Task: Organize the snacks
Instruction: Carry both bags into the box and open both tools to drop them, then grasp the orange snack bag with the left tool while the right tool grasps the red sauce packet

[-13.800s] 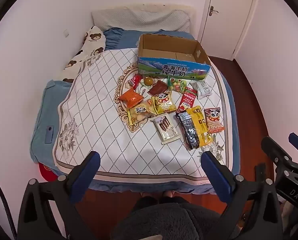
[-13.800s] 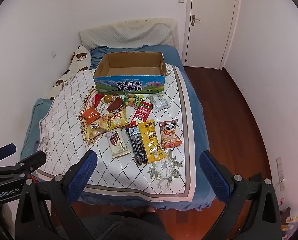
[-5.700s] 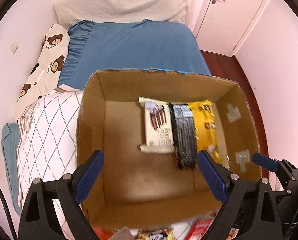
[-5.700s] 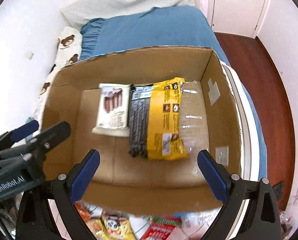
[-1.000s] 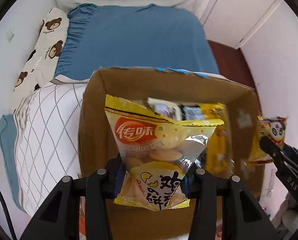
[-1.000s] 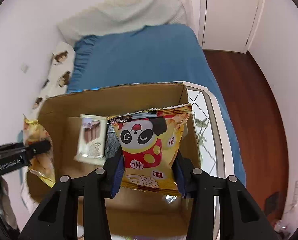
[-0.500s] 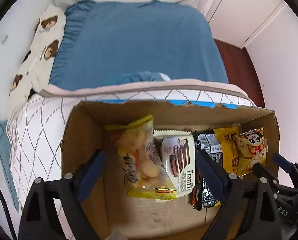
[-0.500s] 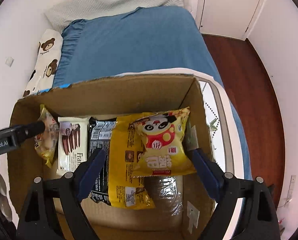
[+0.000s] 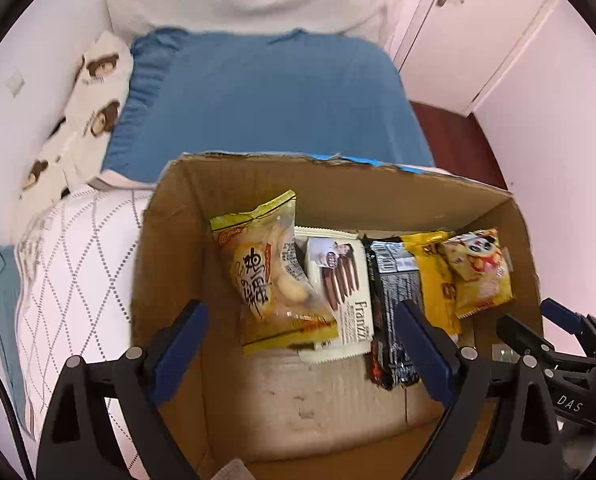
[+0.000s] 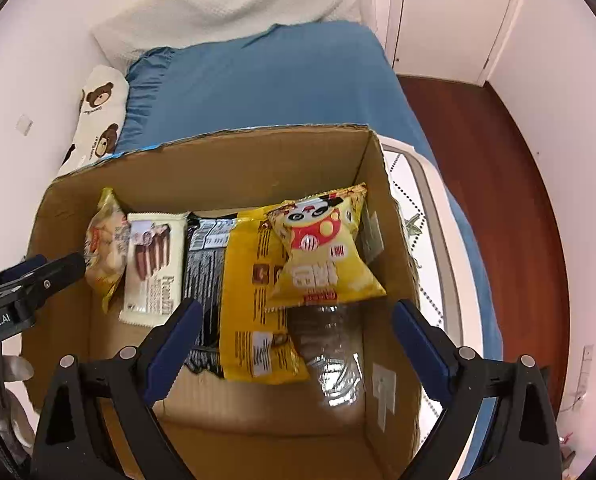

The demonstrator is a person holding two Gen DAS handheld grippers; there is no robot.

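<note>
Tools left (image 9: 302,344) and right (image 10: 294,340) just spread wide, empty, above box (image 10: 258,160).

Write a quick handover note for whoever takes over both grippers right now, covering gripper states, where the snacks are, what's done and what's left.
Left gripper: open, empty, its jaws just opened above the cardboard box.
Right gripper: open, empty, jaws likewise just opened over the box.
In the box, left to right: egg biscuit bag, white wafer pack, black pack, yellow pack, with the panda snack bag lying on it.
Done: five snacks boxed.
Left: no other snacks are in view now; check the quilt in front of the box.
</note>
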